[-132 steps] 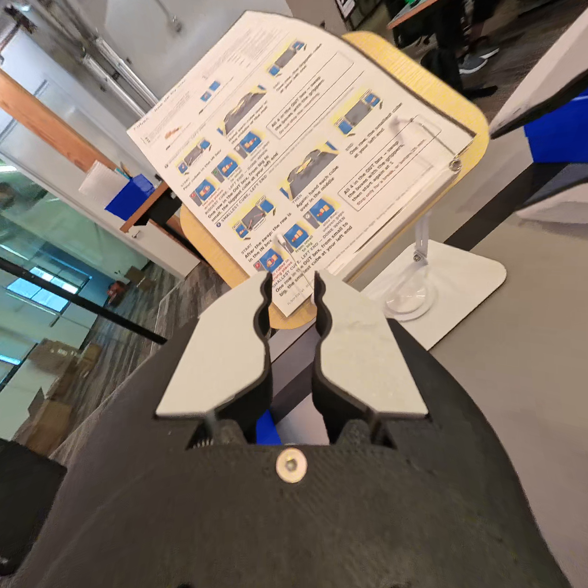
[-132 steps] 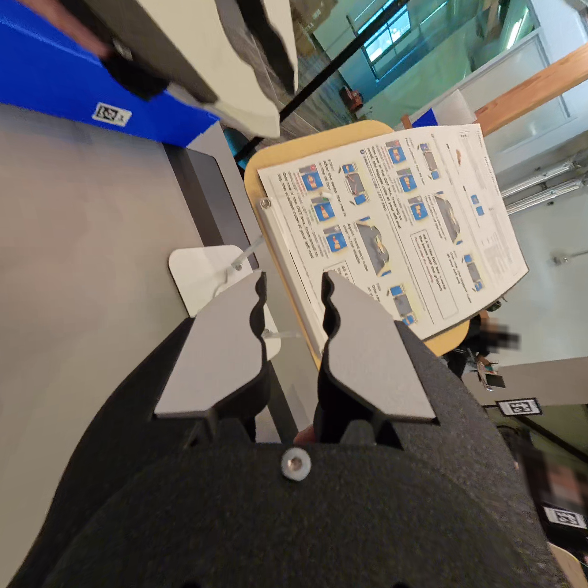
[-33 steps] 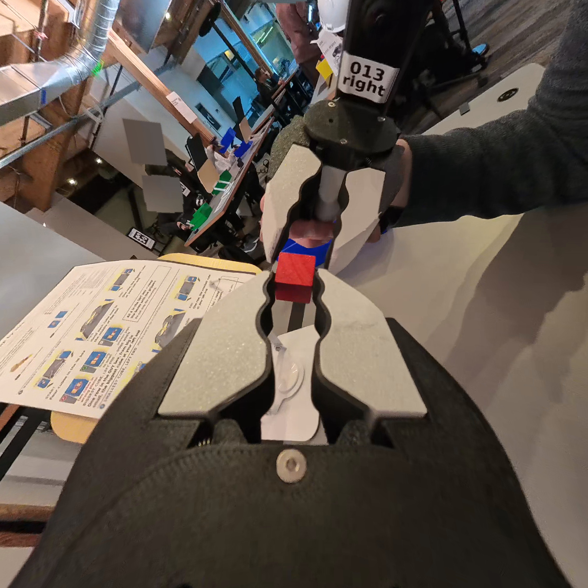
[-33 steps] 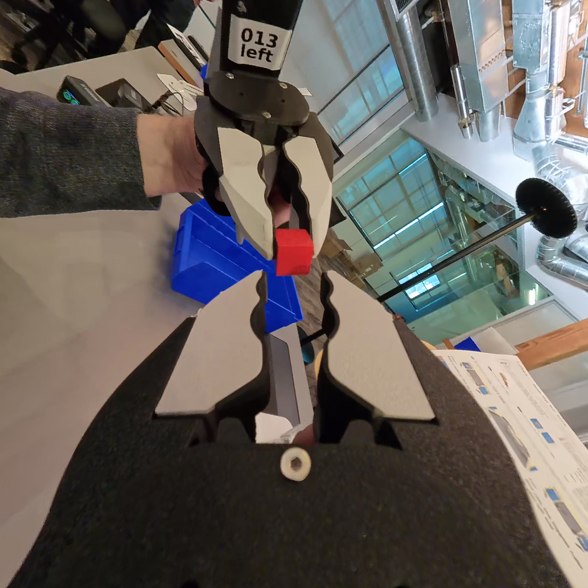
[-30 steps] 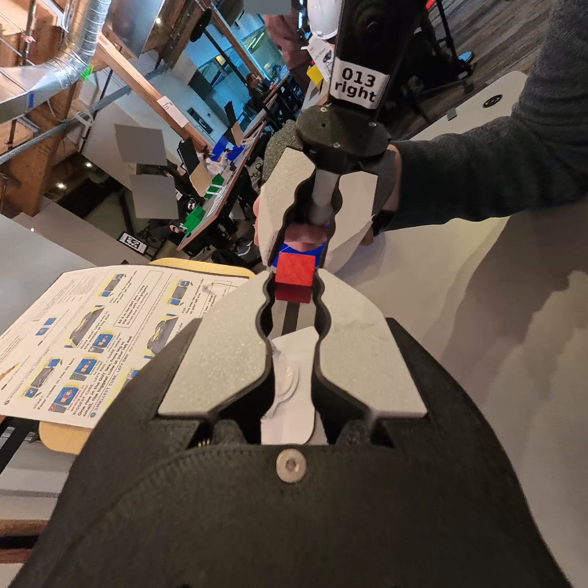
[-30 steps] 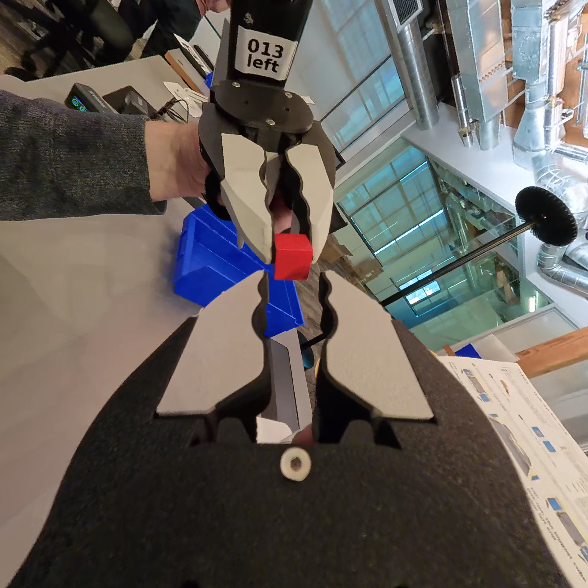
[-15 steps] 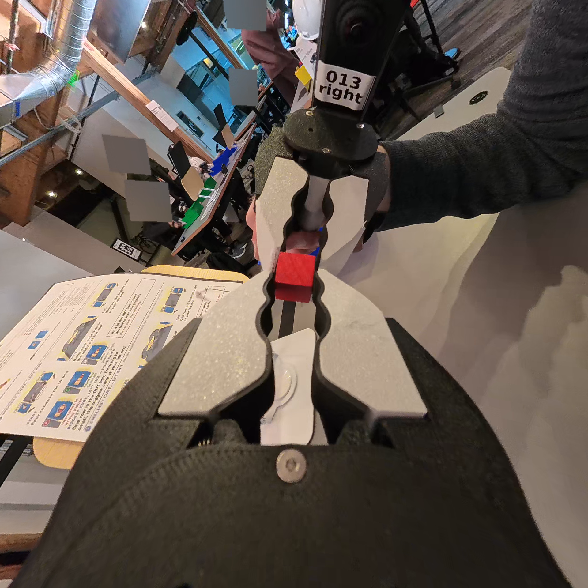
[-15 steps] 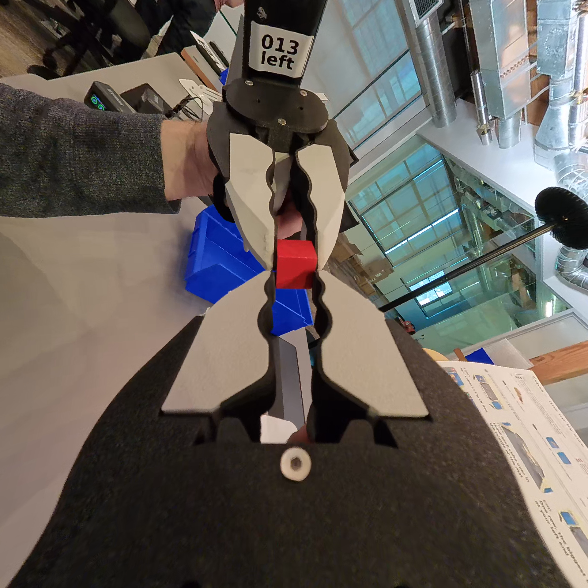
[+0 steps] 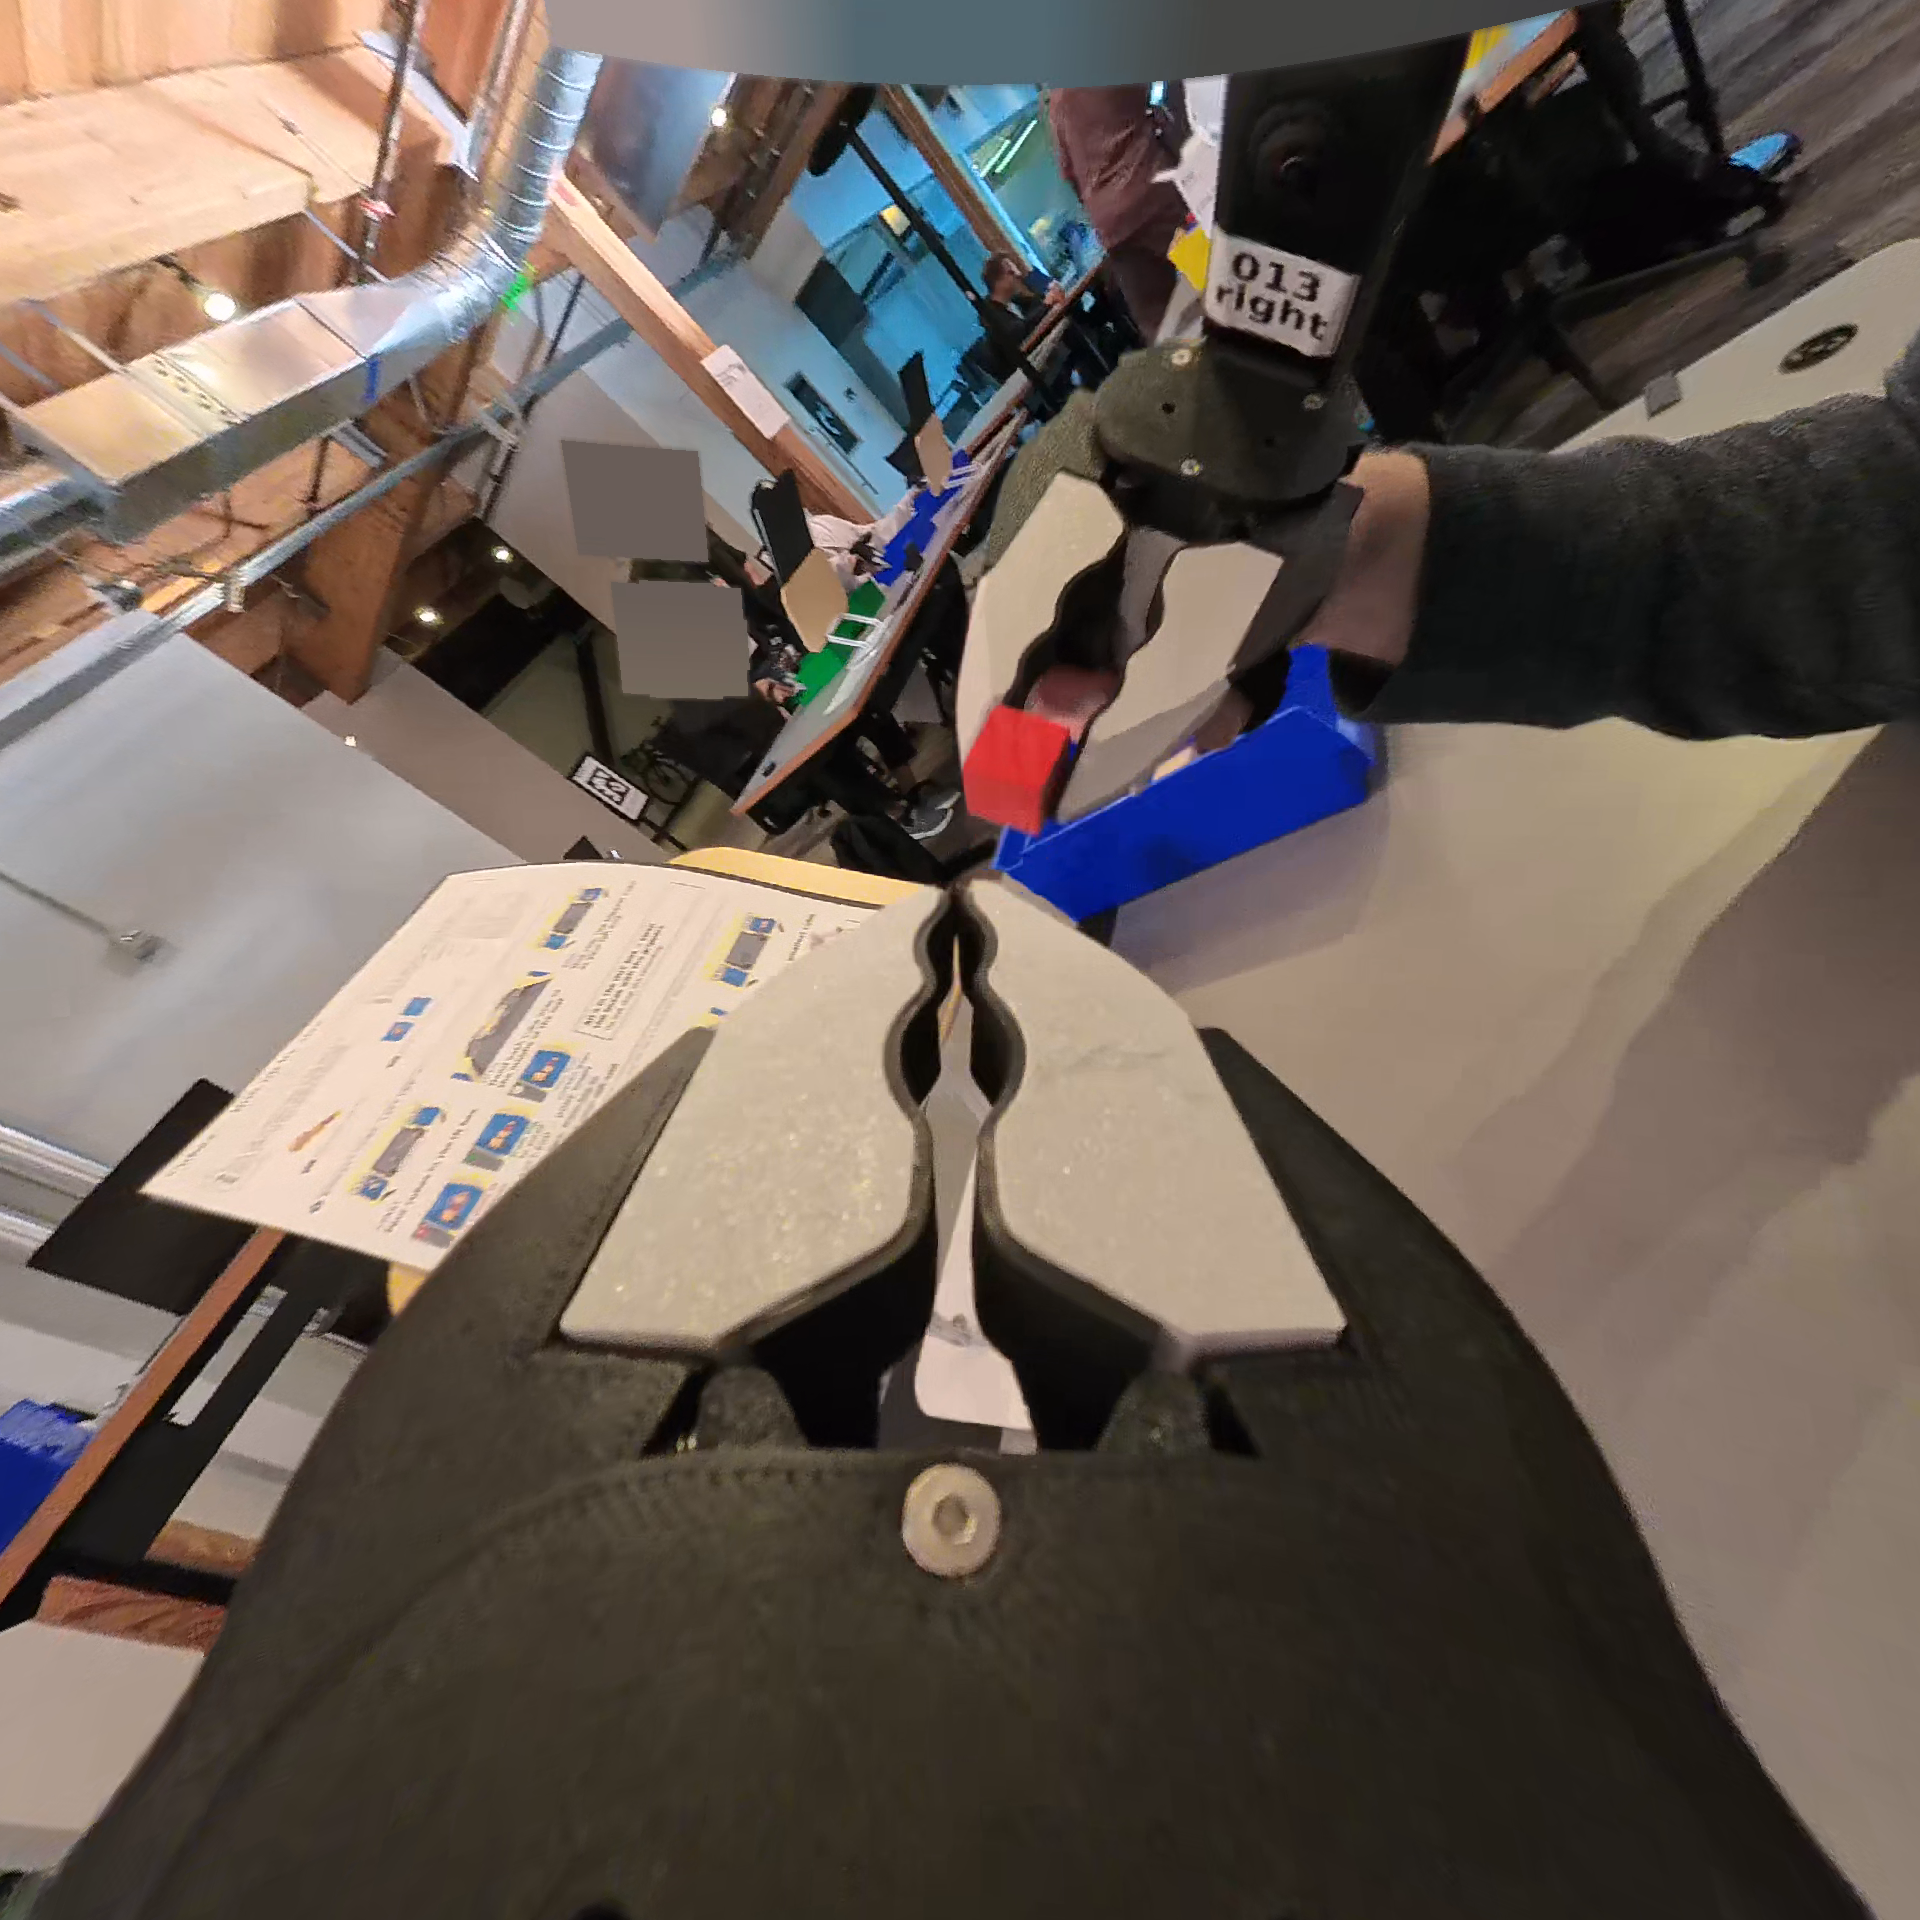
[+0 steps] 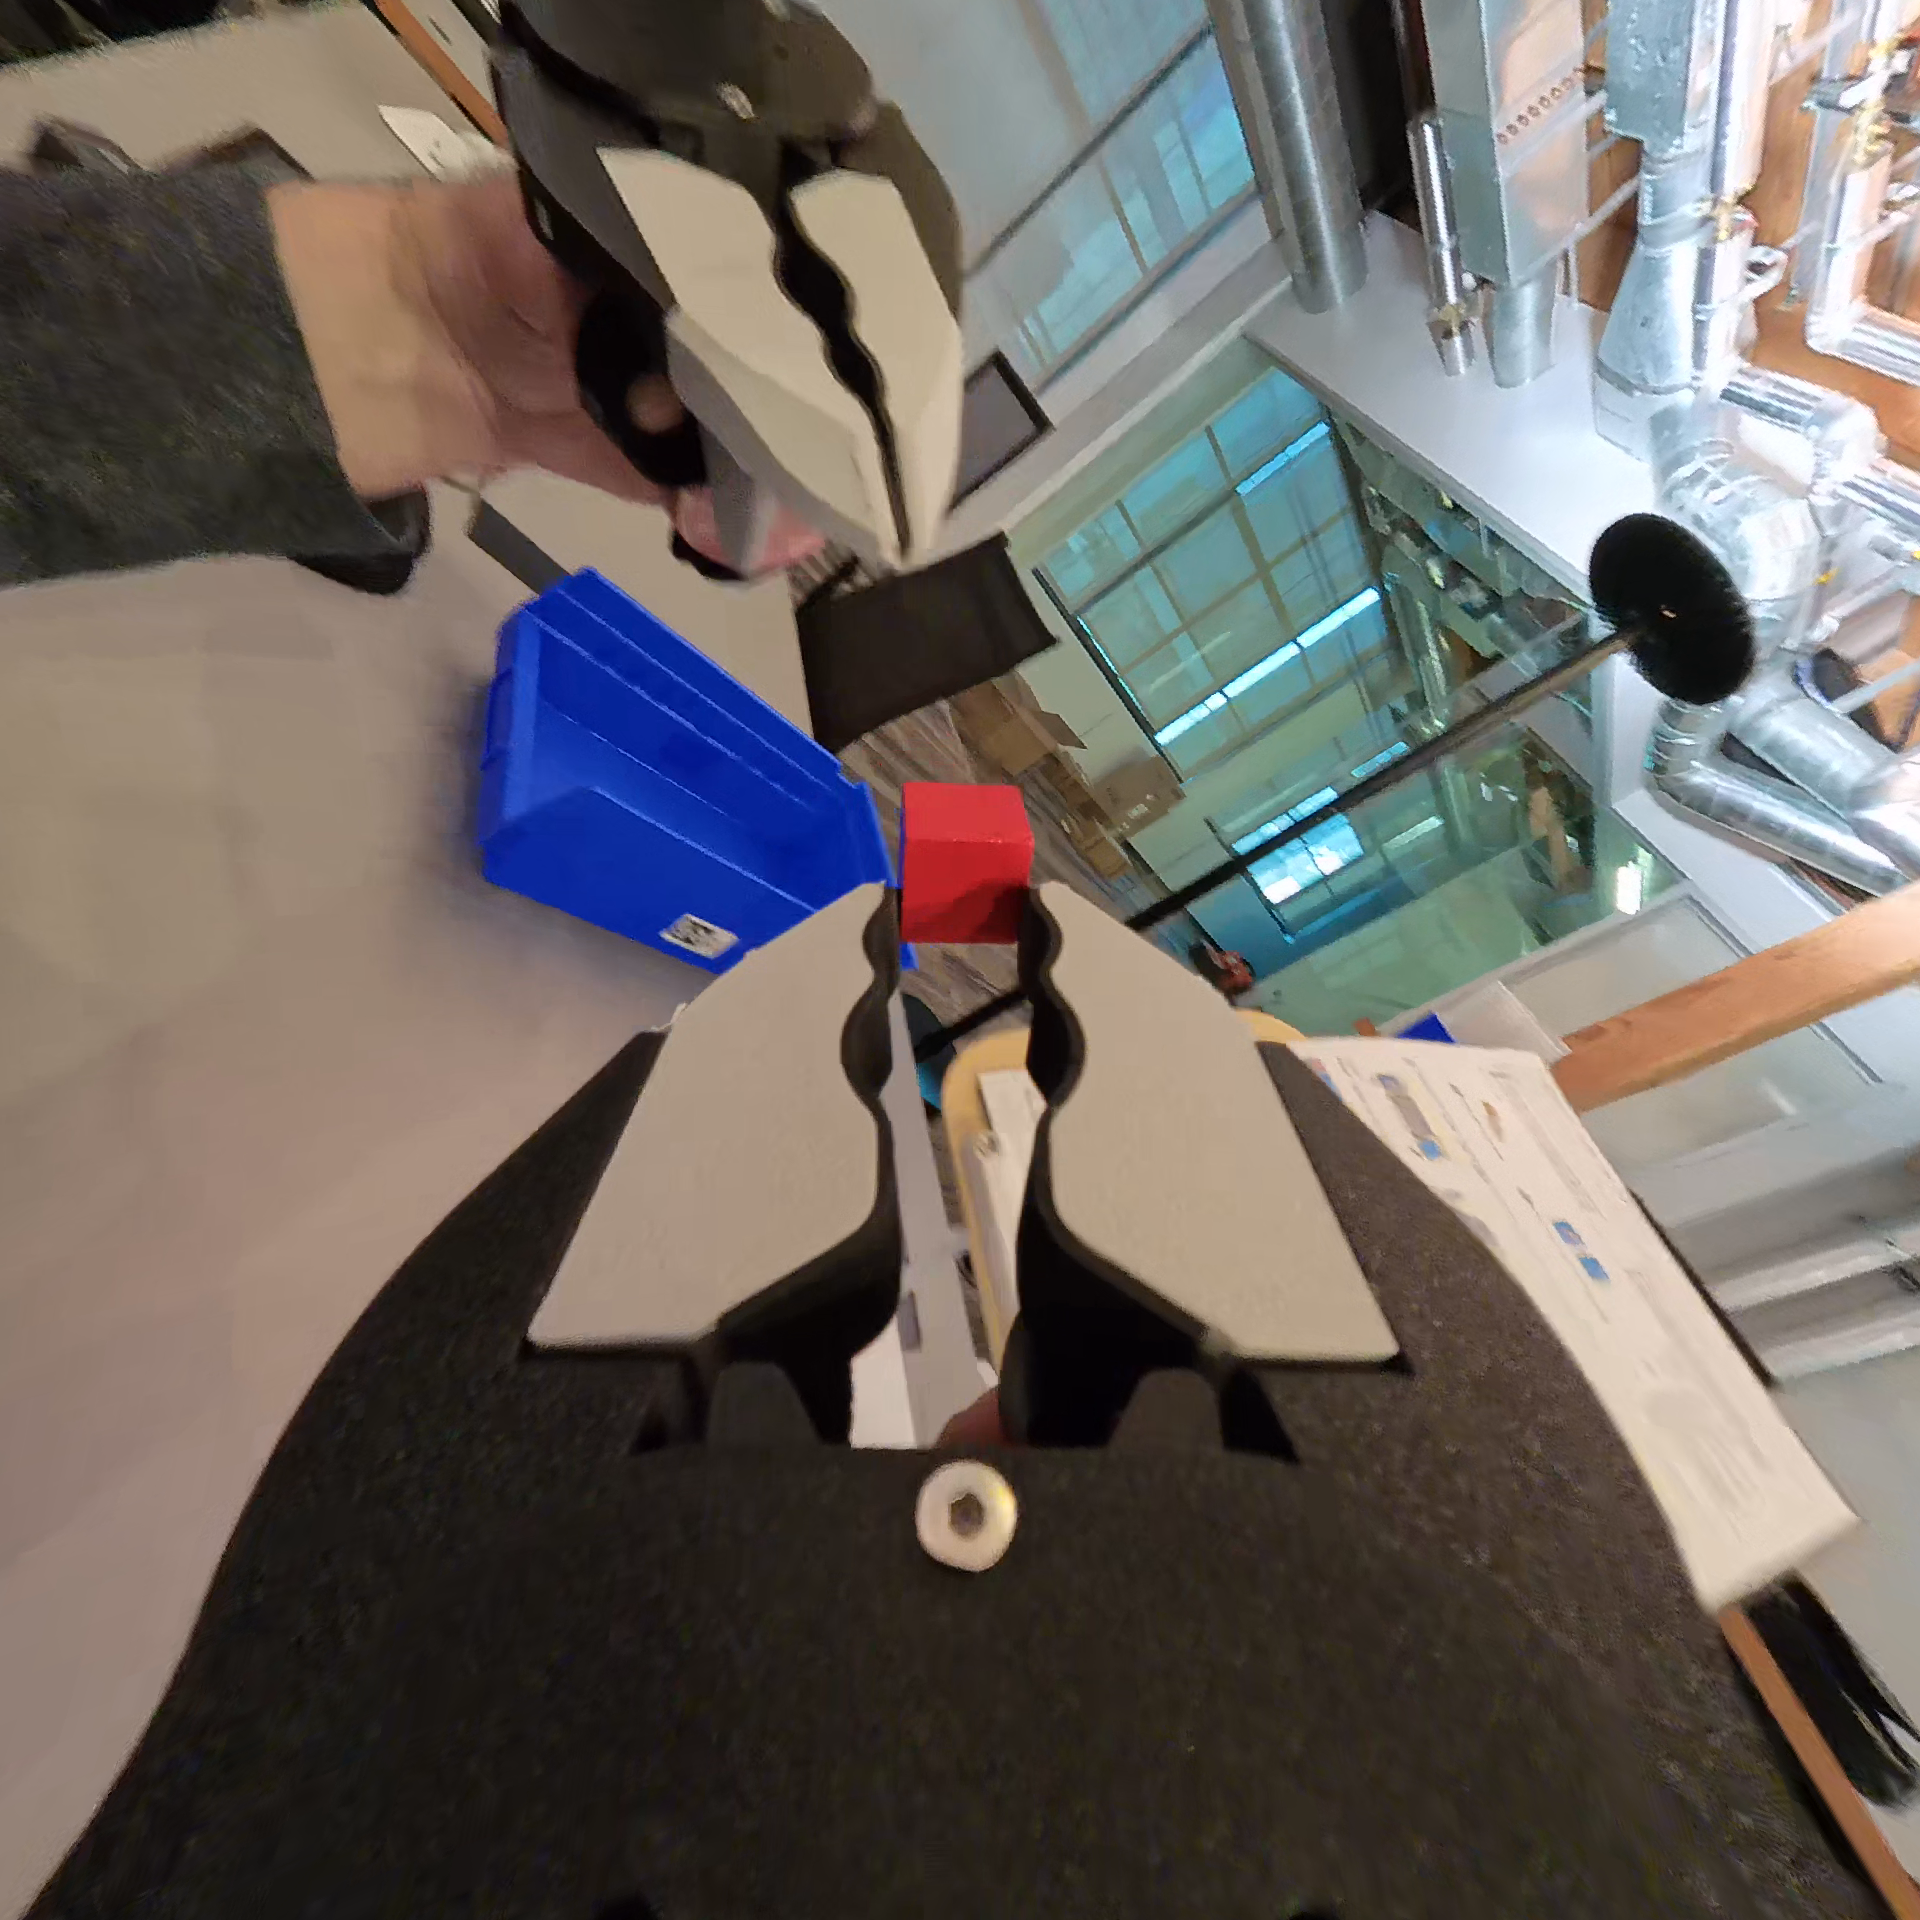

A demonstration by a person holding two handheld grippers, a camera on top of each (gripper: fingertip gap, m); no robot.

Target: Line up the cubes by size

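- the right gripper [image 10: 961,914] clamps the small red cube [image 10: 964,878] at its fingertips, both pads pressed on opposite flat faces, above the table.
- likely light, rigid and smooth; best pinched squarely on parallel faces.
- the left gripper [image 9: 954,902] is clenched on nothing.
- farther off, a blue bin [image 10: 644,810] sits on the grey table [image 10: 208,935].
- beyond lies an open workshop with glass walls.

Handoff done: red cube [image 10: 964,878] moved from left gripper [image 9: 954,906] to right gripper [image 10: 954,914], whose fingers now pinch it. Left fingers [image 9: 831,1091] have closed together on nothing and pulled back, up and away. Grippers now apart; were tip to tip.
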